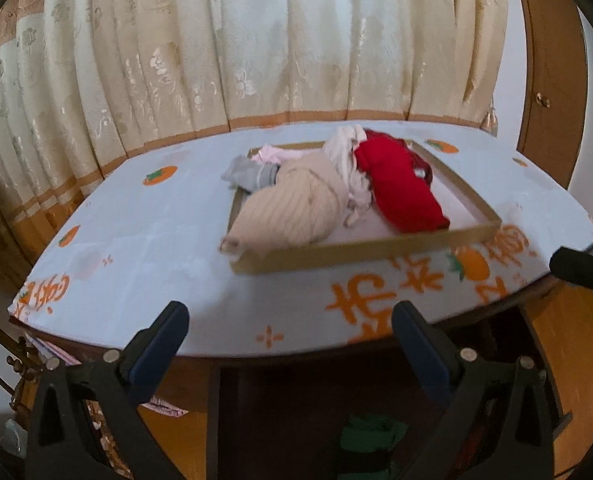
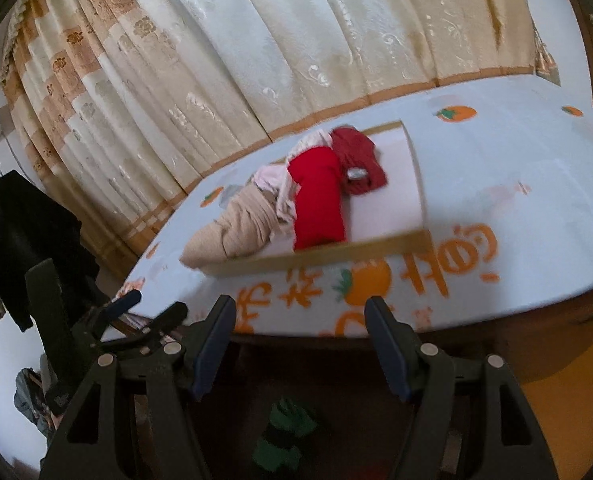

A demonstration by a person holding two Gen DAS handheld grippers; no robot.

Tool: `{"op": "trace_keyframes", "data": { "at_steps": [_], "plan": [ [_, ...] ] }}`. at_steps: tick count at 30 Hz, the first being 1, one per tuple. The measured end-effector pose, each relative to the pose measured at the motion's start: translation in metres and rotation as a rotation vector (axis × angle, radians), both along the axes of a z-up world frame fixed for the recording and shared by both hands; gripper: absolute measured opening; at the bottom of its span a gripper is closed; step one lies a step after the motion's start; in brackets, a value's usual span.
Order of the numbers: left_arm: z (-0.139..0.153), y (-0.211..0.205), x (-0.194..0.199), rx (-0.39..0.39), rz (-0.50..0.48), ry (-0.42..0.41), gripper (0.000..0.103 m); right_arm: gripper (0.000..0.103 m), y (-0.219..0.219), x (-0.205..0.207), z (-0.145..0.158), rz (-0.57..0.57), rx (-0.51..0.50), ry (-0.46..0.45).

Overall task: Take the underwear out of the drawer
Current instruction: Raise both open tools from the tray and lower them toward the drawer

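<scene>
While both of my grippers hang in front of the table's near edge, the left gripper (image 1: 290, 330) has its fingers spread wide with nothing between them, and the right gripper (image 2: 300, 326) is likewise parted and holding nothing. Up on the persimmon-print tablecloth (image 1: 144, 240) sits a shallow cardboard tray (image 1: 360, 249) heaped with underwear: a beige ribbed piece (image 1: 292, 208) spilling over the left rim, a white one (image 1: 346, 160), and a red one (image 1: 402, 192).
</scene>
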State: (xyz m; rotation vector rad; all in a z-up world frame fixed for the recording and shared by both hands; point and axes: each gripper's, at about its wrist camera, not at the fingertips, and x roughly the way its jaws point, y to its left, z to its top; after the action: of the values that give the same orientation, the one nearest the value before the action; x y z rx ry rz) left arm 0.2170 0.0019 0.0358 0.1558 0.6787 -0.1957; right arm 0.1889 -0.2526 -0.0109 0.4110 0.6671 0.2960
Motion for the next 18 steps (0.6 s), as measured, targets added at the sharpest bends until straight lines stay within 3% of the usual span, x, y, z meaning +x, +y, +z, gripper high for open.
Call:
{"op": "trace_keyframes", "data": {
  "at_steps": [10, 18],
  "plan": [
    [-0.030, 0.001, -0.026, 0.050, -0.048, 0.060, 0.103, 0.069, -0.014, -0.038, -0.028, -0.016, -0.045, 0.042],
    [-0.064, -0.008, -0.042, 0.087, -0.146, 0.158, 0.103, 0.069, -0.026, -0.063, -0.051, -0.017, -0.104, 0.102]
  ]
}}
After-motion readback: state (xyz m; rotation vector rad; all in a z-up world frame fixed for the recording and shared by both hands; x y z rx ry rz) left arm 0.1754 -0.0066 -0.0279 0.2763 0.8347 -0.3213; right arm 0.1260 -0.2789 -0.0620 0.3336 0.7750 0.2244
